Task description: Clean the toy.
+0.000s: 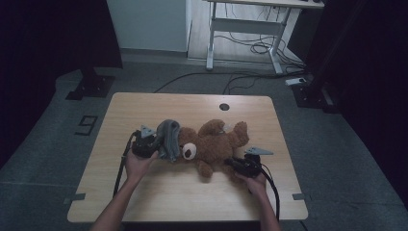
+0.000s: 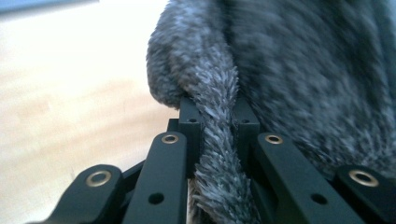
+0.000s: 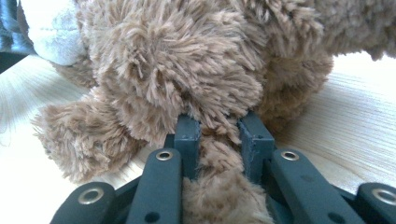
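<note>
A brown teddy bear (image 1: 216, 144) lies on its back in the middle of the wooden table (image 1: 144, 192), its head to the left. A grey fuzzy cap (image 1: 168, 137) sits on its head. My left gripper (image 1: 150, 144) is at the cap's left side, shut on a fold of the grey cap (image 2: 217, 140). My right gripper (image 1: 232, 163) is at the bear's lower body, shut on a tuft of the brown bear (image 3: 219, 149), probably a leg. The bear's white muzzle (image 3: 51, 37) shows at the upper left of the right gripper view.
A round cable hole (image 1: 224, 107) sits near the table's far edge. Beyond the table stand a white desk frame (image 1: 240, 29) and loose cables (image 1: 240, 77) on the floor. Bare tabletop lies on all sides of the bear.
</note>
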### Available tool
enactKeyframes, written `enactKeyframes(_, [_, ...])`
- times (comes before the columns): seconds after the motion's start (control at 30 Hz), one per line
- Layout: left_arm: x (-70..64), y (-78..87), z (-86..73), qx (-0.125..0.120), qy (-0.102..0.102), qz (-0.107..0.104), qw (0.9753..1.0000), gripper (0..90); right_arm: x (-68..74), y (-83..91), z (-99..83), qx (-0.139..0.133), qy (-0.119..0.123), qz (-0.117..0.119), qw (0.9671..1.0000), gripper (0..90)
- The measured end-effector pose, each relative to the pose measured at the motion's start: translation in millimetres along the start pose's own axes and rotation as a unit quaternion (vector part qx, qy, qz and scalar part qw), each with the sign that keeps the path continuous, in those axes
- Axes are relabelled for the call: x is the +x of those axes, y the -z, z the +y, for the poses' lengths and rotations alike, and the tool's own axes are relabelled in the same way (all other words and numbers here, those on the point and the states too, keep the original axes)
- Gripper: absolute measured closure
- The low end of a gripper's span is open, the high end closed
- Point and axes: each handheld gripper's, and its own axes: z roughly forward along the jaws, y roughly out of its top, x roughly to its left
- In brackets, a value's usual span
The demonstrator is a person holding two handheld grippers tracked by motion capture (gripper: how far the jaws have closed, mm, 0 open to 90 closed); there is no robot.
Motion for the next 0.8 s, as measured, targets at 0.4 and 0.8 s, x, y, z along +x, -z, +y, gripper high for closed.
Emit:
enactKeyframes(0.4, [-78.7,-23.1,64.8,-0.014,-0.089,-0.018,0.9958,78.3,0.1,0.3,0.0,0.000,0.001,0.000,1.0000,73.2])
enactKeyframes(0.8, [-68.1,-42.0,55.8,0.024,-0.080,-0.002,0.9965,78.3,1.9,0.2,-0.4,-0.004,0.000,-0.004,1.0000,73.0])
